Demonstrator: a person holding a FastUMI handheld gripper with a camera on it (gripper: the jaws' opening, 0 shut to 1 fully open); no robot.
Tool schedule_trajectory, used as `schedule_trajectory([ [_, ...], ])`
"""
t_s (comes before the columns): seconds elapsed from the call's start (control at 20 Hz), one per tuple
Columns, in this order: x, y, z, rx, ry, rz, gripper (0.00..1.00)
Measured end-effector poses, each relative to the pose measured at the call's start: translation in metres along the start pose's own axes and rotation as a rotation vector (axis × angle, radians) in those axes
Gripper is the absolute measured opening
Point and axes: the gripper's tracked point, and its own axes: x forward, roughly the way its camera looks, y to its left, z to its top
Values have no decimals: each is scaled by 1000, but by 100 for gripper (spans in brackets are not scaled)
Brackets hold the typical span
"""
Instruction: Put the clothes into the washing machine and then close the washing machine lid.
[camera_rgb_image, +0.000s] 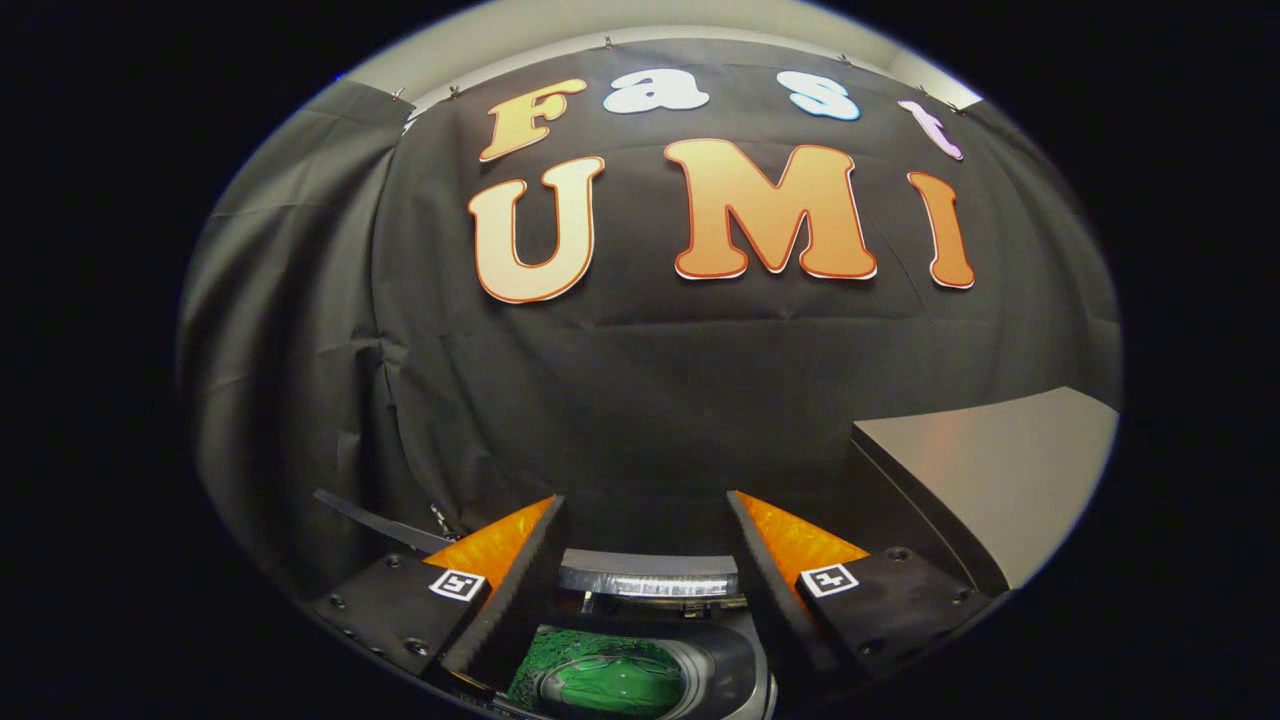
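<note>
Two fingers of the gripper (645, 560) stand wide apart and hold nothing. Between them, low down, is the washer (650, 585) with its round drum opening, and something green (610, 680) lies inside. A grey lid (1000, 470) rises beyond the right finger

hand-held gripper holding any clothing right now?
No. The hand-held gripper is open, its fingers spread with nothing between them, above the washing machine.
</note>
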Motion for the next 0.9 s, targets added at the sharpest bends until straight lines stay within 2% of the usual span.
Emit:
schedule_trajectory([
  [0.25,-28,5,-28,4,-6,32,98],
  [0.4,-37,3,-76,44,116,35,99],
  [0.5,-36,3,-90,73,137,28,99],
  [0.7,-46,11,-76,35,124,54,98],
  [0.9,-62,25,-43,4,98,84,98],
])
